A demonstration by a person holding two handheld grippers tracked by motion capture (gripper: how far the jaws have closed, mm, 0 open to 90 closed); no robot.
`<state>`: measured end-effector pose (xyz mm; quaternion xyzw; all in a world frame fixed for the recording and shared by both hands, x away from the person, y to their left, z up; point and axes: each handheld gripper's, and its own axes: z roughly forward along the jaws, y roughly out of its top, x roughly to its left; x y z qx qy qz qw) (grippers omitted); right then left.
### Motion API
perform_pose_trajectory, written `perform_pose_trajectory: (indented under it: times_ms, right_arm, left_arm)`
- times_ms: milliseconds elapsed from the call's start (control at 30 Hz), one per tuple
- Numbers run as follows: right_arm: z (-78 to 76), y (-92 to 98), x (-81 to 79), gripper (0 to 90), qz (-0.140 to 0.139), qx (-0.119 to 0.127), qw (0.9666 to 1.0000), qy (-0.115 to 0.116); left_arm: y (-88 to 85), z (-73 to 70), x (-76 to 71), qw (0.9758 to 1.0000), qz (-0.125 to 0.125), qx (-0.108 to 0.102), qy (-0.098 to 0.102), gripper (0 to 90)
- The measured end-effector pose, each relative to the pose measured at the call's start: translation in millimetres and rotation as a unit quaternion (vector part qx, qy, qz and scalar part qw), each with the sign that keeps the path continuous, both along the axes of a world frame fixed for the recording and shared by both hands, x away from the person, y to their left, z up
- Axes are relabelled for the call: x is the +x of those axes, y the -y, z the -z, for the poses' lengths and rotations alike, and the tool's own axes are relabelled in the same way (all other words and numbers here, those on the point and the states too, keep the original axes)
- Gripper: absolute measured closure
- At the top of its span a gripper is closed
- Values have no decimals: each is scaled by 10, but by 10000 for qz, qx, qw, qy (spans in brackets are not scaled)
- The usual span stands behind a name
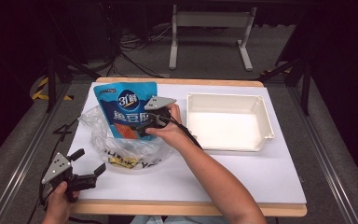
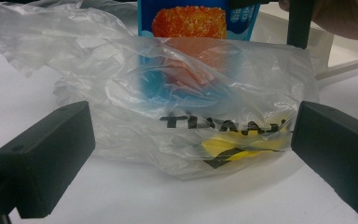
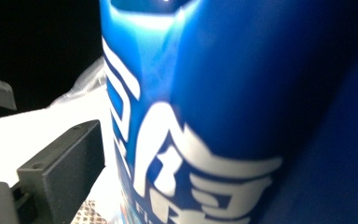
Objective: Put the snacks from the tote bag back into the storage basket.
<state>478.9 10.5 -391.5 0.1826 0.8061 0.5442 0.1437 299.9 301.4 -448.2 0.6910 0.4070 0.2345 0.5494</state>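
A blue snack pouch (image 1: 123, 105) with white lettering and an orange food picture stands upright, its lower end inside a crumpled clear plastic bag (image 1: 121, 149) on the white table. My right gripper (image 1: 145, 122) is shut on the pouch's right edge. In the right gripper view the pouch (image 3: 237, 93) covers one jaw, and the other finger (image 3: 60, 172) shows at the left. My left gripper (image 1: 91, 161) is held open off the table's front left corner. Its jaws (image 2: 191, 156) frame the bag (image 2: 191, 93) from a short distance, and the pouch (image 2: 189, 21) rises behind.
An empty white tray (image 1: 266, 121) sits right of the pouch, its corner (image 2: 335, 51) also in the left gripper view. A yellow-and-black packet (image 1: 123, 162) lies inside the bag. The white table sheet (image 1: 242, 172) is bare at the front right.
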Motion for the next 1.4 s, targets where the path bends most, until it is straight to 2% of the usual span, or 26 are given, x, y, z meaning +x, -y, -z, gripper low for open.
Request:
perform_pose_trajectory:
  times_ms: [33,67,133,200,600,800,933,1100,1233,1400]
  right_arm:
    - [9,-1,1,135,-10,-61,10000,-16]
    - [13,4,7,251,-110,-229,9997,34]
    - [14,1,1,419,-416,-322,9985,-125]
    - [13,-7,-24,460,-466,-414,9980,-77]
    - [42,30,-4,517,-530,-282,9981,-147]
    - [31,19,-8,524,-524,-328,9980,-116]
    - [9,1,-12,535,-428,-344,9983,-197]
    - [-90,-54,-23,543,-437,-592,9972,-146]
    - [-170,-54,-14,545,-455,-547,9974,-118]
    - [-375,-40,-42,545,-509,-504,9974,-24]
  left_arm:
    - [0,0,1,10000,0,-1,-2,2]
    - [1,0,2,10000,-1,-6,-1,2]
    - [2,1,5,10000,-2,-15,-5,2]
    - [3,2,7,10000,-6,-11,-12,2]
    - [5,6,5,10000,-22,-14,-34,2]
    - [1,9,10,10000,-18,-12,-36,2]
    - [-3,9,11,10000,-23,-19,-42,2]
    - [-13,8,11,10000,-19,-17,-68,2]
    - [-17,11,11,10000,-17,-22,-64,2]
    - [-14,13,7,10000,-46,-48,-11,2]
